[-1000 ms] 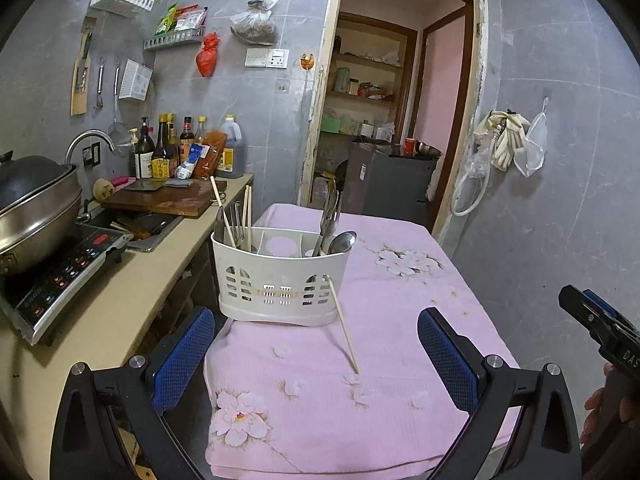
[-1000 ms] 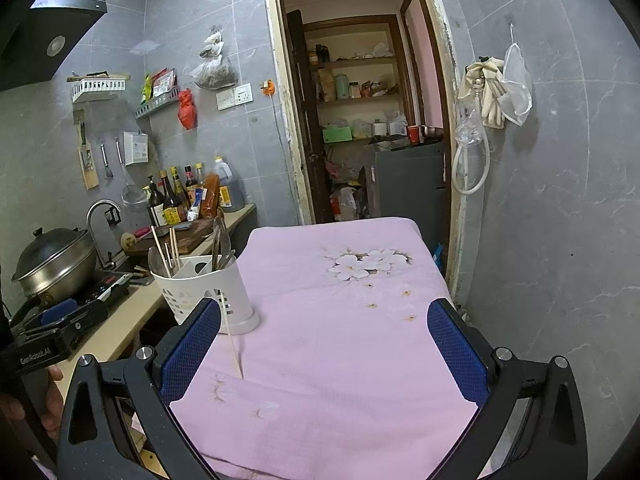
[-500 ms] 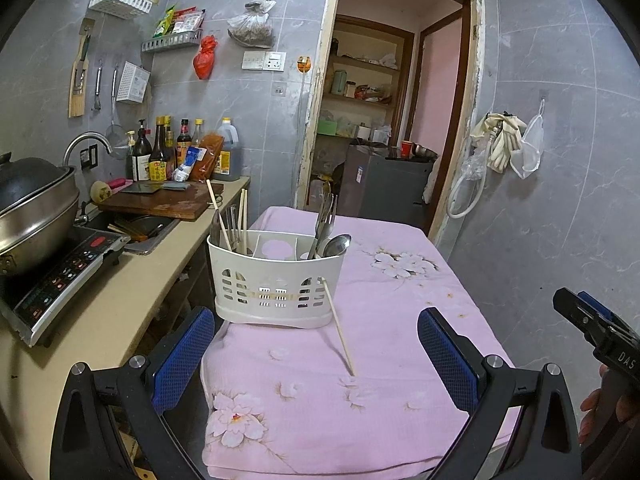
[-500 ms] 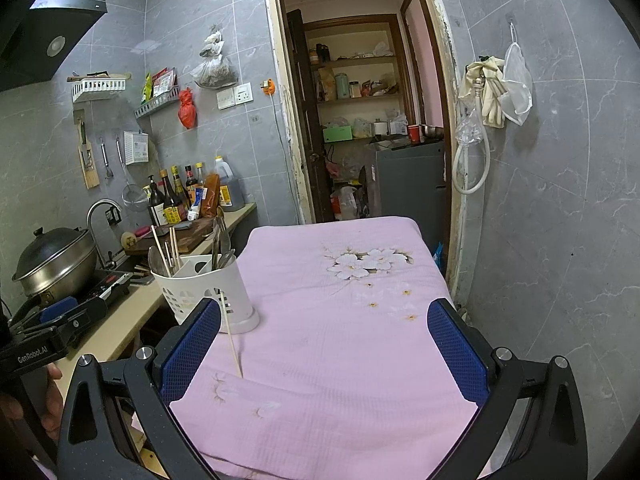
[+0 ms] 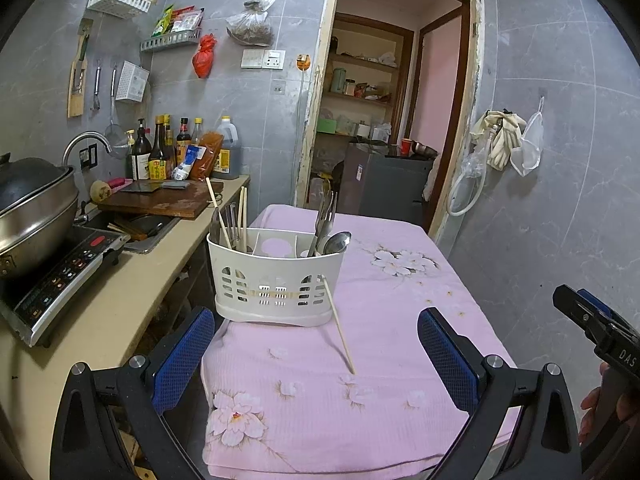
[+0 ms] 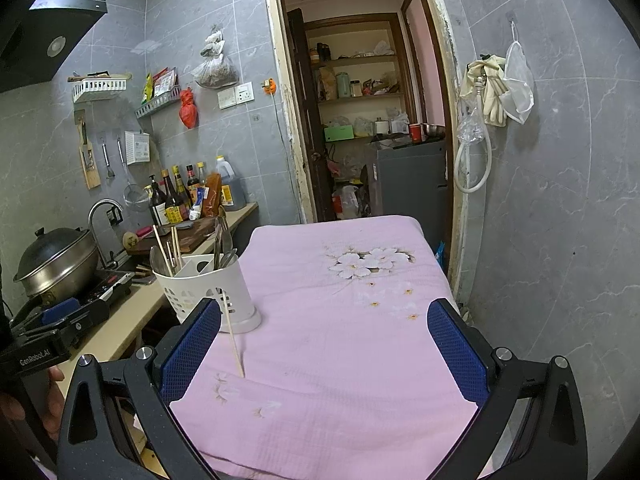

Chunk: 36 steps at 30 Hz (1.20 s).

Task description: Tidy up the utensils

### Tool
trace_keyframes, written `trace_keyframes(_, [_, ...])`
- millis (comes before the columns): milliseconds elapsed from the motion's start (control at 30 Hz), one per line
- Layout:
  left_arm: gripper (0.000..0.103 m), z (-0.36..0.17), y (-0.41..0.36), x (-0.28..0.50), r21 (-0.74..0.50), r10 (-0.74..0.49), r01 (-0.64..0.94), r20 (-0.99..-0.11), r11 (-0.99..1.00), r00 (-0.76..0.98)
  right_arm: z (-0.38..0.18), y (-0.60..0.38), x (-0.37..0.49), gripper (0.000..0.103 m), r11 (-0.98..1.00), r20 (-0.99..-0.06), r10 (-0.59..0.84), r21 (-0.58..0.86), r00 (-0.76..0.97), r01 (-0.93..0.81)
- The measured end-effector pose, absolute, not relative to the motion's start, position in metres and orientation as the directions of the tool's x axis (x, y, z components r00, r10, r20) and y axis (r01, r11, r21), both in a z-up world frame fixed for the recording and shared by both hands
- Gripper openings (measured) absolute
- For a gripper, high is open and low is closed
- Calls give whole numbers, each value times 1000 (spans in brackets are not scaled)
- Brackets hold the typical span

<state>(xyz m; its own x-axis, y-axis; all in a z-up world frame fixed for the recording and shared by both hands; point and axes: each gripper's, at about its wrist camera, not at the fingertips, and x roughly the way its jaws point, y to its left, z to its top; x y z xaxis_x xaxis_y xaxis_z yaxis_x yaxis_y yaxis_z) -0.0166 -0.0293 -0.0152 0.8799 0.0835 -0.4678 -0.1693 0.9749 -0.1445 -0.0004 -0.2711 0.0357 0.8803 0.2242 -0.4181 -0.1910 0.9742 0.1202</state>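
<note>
Both grippers wide apart, empty, hovering above near table edge. 1 loose chopstick (image 5: 338, 324) on pink cloth (image 5: 392, 320), far end propped on white caddy (image 5: 276, 276), long axis slanting toward camera. Sat ahead between left gripper (image 5: 316, 354) fingers; off left side of right gripper (image 6: 324, 344). Judged left nearer.

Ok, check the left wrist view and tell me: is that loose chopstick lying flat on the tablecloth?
No, the loose chopstick leans tilted against the white utensil caddy, with only its lower tip resting on the pink tablecloth.
</note>
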Motion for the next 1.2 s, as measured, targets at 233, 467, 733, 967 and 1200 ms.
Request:
trace_keyframes(233, [102,-15,-29,-17,-143,84,-169,-468,975,880,36,-271,-1,102,974,-418,224,120,880,-190])
trace_keyframes(467, [102,-15,-30,-16,-143,85,-171,-471,975,878,36,-270,-1,102,974,-419,223,121,880,-189])
trace_keyframes(733, [102,-16,-29,-16,-144,83,-169,-471,975,878,35,-269,-2,102,974,-418,223,120,880,-190])
trace_keyframes(967, [102,-16,-30,-16,-145,83,-170,-472,975,878,36,-269,-2,102,974,-419,224,121,880,-190])
trace_keyframes(1200, [102,-16,-29,-16,-144,84,-171,-472,975,878,36,-270,-2,102,974,-419,224,121,880,-190])
